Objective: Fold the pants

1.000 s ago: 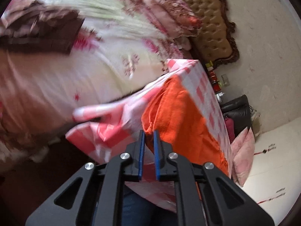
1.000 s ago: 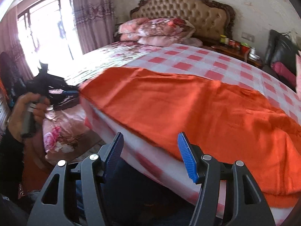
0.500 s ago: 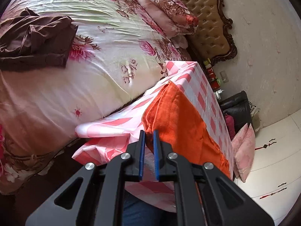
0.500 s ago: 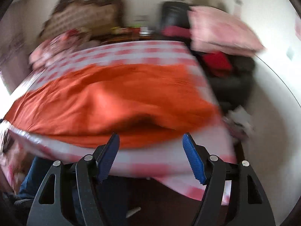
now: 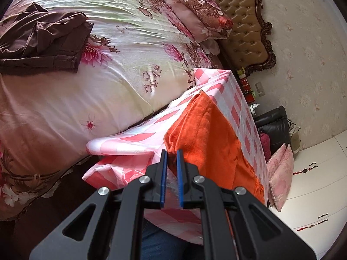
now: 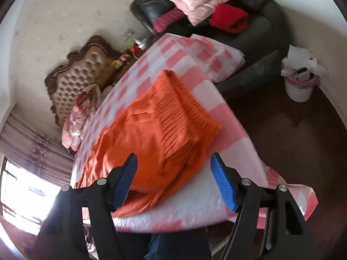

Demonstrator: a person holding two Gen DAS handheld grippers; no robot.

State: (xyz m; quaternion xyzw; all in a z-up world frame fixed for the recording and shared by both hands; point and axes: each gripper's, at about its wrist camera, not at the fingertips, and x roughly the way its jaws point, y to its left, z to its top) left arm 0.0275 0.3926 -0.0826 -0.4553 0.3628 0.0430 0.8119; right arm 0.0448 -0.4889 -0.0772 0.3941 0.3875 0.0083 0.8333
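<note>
Right wrist view: white bin (image 6: 298,88) at right edge, stuffed w/ white crumpled paper/plastic. Orange pants (image 6: 156,130) lie center frame on pink-checked cloth (image 6: 234,143), gathered waistband toward the right. Right gripper (image 6: 173,182) wide, nothing between pads; jaws just opened further, view swung from headboard side to waistband end vs 1 s ago. Left wrist view: left gripper (image 5: 171,169) pinched narrow on pants corner (image 5: 208,134), center frame, same as before
</note>
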